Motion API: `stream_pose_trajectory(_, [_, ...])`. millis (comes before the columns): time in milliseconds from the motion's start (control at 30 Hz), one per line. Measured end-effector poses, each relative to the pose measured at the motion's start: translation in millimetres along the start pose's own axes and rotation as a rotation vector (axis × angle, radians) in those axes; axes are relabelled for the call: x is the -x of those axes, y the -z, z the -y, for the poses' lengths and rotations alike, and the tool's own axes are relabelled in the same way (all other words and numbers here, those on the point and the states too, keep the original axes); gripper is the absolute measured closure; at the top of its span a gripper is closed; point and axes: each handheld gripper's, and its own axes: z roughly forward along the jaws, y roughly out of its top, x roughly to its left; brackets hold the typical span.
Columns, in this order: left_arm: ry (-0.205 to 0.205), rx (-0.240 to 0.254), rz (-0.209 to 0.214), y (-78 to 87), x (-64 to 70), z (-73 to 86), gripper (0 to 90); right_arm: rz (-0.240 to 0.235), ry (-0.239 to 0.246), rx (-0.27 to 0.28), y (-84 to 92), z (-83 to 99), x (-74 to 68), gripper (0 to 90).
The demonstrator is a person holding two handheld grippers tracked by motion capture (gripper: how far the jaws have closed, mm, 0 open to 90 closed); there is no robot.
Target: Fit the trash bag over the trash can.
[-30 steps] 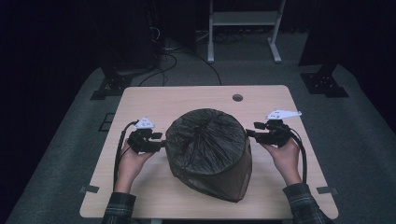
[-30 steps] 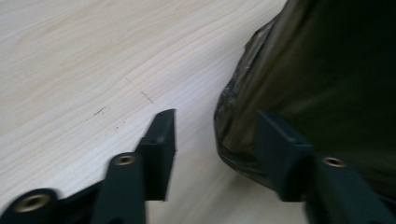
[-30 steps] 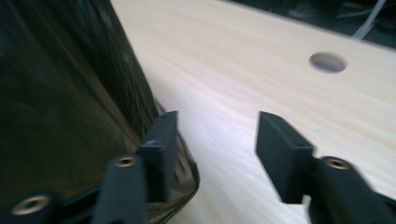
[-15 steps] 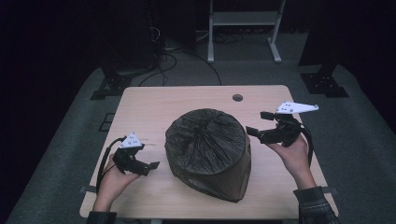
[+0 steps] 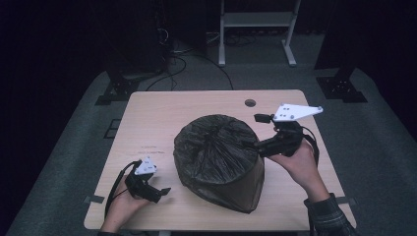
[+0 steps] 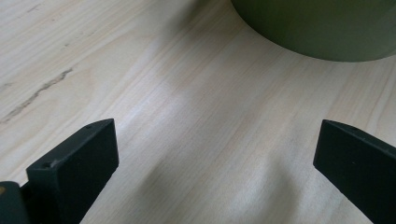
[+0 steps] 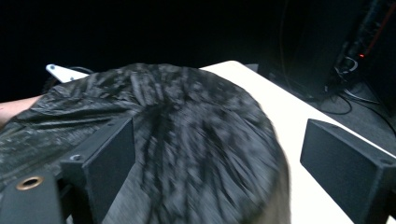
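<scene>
The bin (image 5: 219, 162), draped in a black bag (image 5: 211, 142), stands near the middle of the tabletop (image 5: 162, 113), and we have just let go of it. Both claws have been opening over the last moment: the left claw (image 5: 161, 191) now sits low on the near-left side of the bin with its jaws spread wide and only bare wood between them (the bin's olive wall (image 6: 322, 28) shows just ahead of it). The right claw (image 5: 253, 132) hangs above the bin's right shoulder, jaws equally wide apart, looking across the crinkled plastic (image 7: 187, 140) without pinching it.

We read this as the bag being seated over the rim and released, so the lining step looks about done.

A second ago both claws were pressed against the bin's sides, level with its top. Since then the left one has dropped back toward us and the right one has lifted up and away. The bin itself has kept its place.
</scene>
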Motion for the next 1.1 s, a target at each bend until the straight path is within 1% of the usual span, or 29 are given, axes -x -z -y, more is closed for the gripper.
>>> stream_pose_trajectory(33, [-0.006,0.002,-0.011,-2.1,0.4,1.2,0.0,-0.011,0.011,-0.012,-3.9,-3.0,-2.9,9.3])
stream_pose_trajectory(67, [-0.012,-0.004,-0.013,-3.7,0.6,2.2,0.0,-0.022,0.021,-0.03,-9.3,-6.5,-6.6,9.3])
stream_pose_trajectory(133, [-0.021,-0.013,-0.001,-6.3,1.2,3.6,0.0,-0.033,0.033,-0.061,-18.1,-11.9,-11.9,9.3])
stream_pose_trajectory(167, [-0.018,-0.009,0.003,-7.3,1.6,4.0,0.0,-0.041,0.038,-0.071,-22.6,-14.4,-14.1,9.3])
stream_pose_trajectory(200, [-0.018,-0.013,0.012,-9.0,1.9,4.5,0.0,-0.047,0.039,-0.077,-25.8,-16.2,-15.8,9.3])
stream_pose_trajectory(267, [-0.03,-0.026,0.013,-11.6,2.9,4.6,0.0,-0.066,0.048,-0.09,-35.6,-21.3,-20.3,9.3])
stream_pose_trajectory(333, [-0.028,-0.035,0.027,-14.3,3.4,4.5,0.0,-0.074,0.057,-0.111,-45.3,-26.0,-24.3,9.3])
stream_pose_trajectory(433, [-0.033,-0.028,0.034,-15.6,4.2,4.1,0.0,-0.093,0.072,-0.134,-61.2,-33.8,-29.1,9.3])
stream_pose_trajectory(500, [-0.023,-0.016,0.048,-16.9,4.1,5.2,0.0,-0.104,0.081,-0.136,-71.2,-39.1,-32.4,9.3])
stream_pose_trajectory(533, [-0.022,-0.005,0.053,-17.4,3.8,6.1,0.0,-0.108,0.084,-0.153,-76.3,-42.0,-34.1,9.3])
stream_pose_trajectory(567, [-0.024,0.001,0.056,-17.5,3.6,6.7,0.0,-0.098,0.094,-0.162,-81.3,-44.6,-35.9,9.3])
stream_pose_trajectory(600, [-0.026,0.004,0.057,-17.3,3.3,7.3,0.0,-0.104,0.101,-0.16,-84.6,-46.1,-36.9,9.3])
stream_pose_trajectory(633, [-0.027,0.011,0.058,-17.5,3.2,7.9,0.0,-0.115,0.093,-0.165,-89.3,-48.1,-38.3,9.3])
stream_pose_trajectory(700, [-0.025,0.021,0.057,-17.7,3.3,8.8,0.0,-0.122,0.101,-0.194,-99.8,-52.1,-40.9,9.3])
stream_pose_trajectory(800, [-0.026,0.031,0.057,-17.8,3.4,9.9,0.0,-0.136,0.094,-0.216,-112.6,-55.2,-43.9,9.3])
stream_pose_trajectory(867, [-0.027,0.033,0.057,-17.8,3.3,10.1,0.0,-0.141,0.098,-0.231,-120.4,-55.0,-45.3,9.3])
stream_pose_trajectory(933, [-0.027,0.032,0.058,-17.7,3.3,10.1,0.0,-0.15,0.094,-0.263,-128.1,-52.7,-46.4,9.3])
stream_pose_trajectory(967, [-0.026,0.032,0.059,-17.7,3.3,10.1,0.0,-0.149,0.105,-0.281,-132.0,-51.2,-46.5,9.3])
stream_pose_trajectory(1100, [-0.026,0.033,0.058,-17.8,3.4,10.0,0.0,-0.162,0.113,-0.373,-146.2,-46.9,-48.5,9.3])
